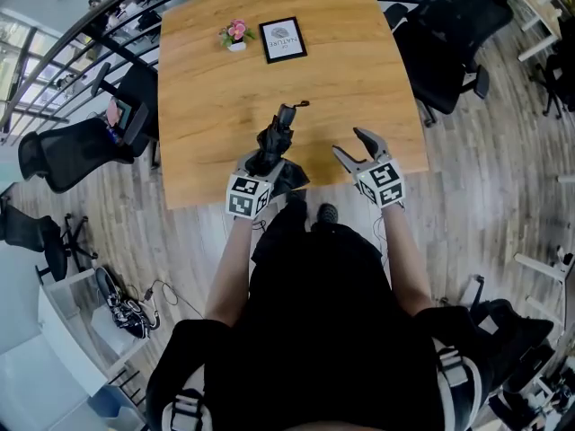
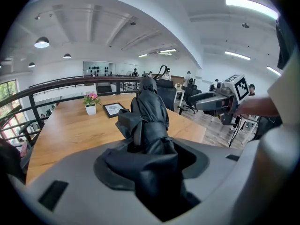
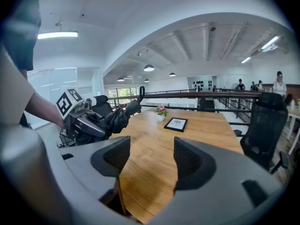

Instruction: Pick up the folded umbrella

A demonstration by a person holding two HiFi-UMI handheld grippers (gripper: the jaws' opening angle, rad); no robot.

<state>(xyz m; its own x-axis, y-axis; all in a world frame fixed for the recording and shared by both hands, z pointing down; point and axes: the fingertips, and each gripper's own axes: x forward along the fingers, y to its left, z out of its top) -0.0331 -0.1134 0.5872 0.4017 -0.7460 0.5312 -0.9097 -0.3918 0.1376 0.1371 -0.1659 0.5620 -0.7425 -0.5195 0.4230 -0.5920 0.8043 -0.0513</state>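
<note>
folded umbrella (image 1: 275,140): black, bundled fabric with a strap round its middle; lodged between the left jaws; handle end and its loop reach out ahead of the tips, loose fabric bunches back behind the pads; held off the wood, as the right gripper view shows
left gripper (image 2: 152,161): jaws clenched on the umbrella, pads pressed into the fabric from both sides
right gripper (image 3: 151,156): jaws spread wide, only bare table top seen between them; beside the left gripper, apart from the umbrella
table (image 1: 359,70): pale wood; near edge lies below both pairs of jaws
potted flower (image 1: 235,34): pink, white pot; well ahead of the left jaws, at the far side of the table
framed print (image 1: 283,39): just beside the flower; ahead of both jaws
office chair (image 1: 449,34): black; off to the outer side of the right jaws, past the table edge
</note>
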